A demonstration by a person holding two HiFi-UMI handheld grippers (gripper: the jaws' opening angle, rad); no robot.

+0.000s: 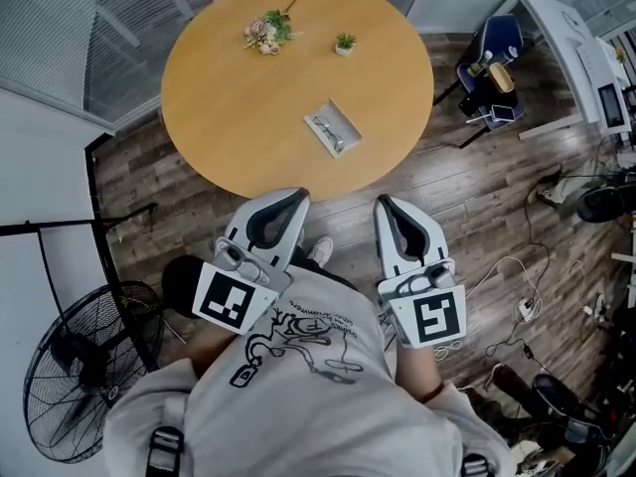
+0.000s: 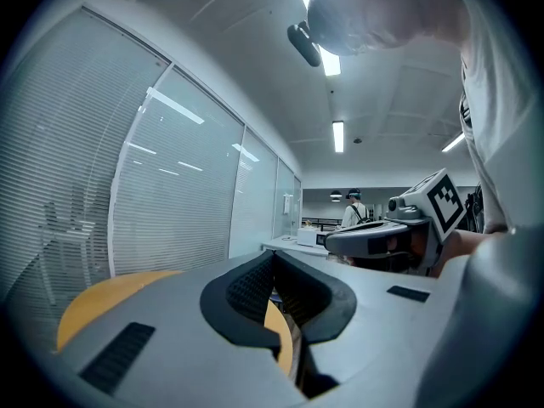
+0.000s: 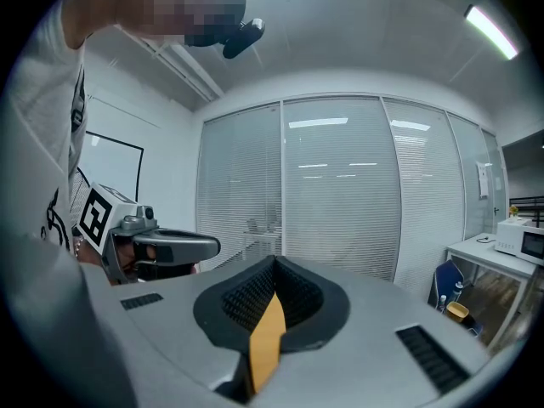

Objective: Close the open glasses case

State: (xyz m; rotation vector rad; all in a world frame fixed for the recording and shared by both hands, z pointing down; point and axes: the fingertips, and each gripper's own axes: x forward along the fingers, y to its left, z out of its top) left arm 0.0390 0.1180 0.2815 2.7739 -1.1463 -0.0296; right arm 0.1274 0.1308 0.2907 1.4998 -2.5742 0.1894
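Observation:
The open glasses case (image 1: pixel 333 127) lies flat on the round wooden table (image 1: pixel 229 117), right of centre near the front edge, with a pair of glasses inside. Both grippers are held close to the person's body, short of the table edge and well apart from the case. My left gripper (image 1: pixel 298 199) is shut with nothing in it, its jaw tips touching (image 2: pixel 272 255). My right gripper (image 1: pixel 385 205) is shut and empty too (image 3: pixel 274 262). Neither gripper view shows the case; only slivers of the table (image 2: pixel 102 300) (image 3: pixel 267 342) appear.
A small bunch of flowers (image 1: pixel 266 32) and a tiny potted plant (image 1: pixel 345 43) sit at the table's far side. A floor fan (image 1: pixel 84 381) stands at the left, a blue chair with items (image 1: pixel 494 68) at the right, cables (image 1: pixel 517 311) on the floor.

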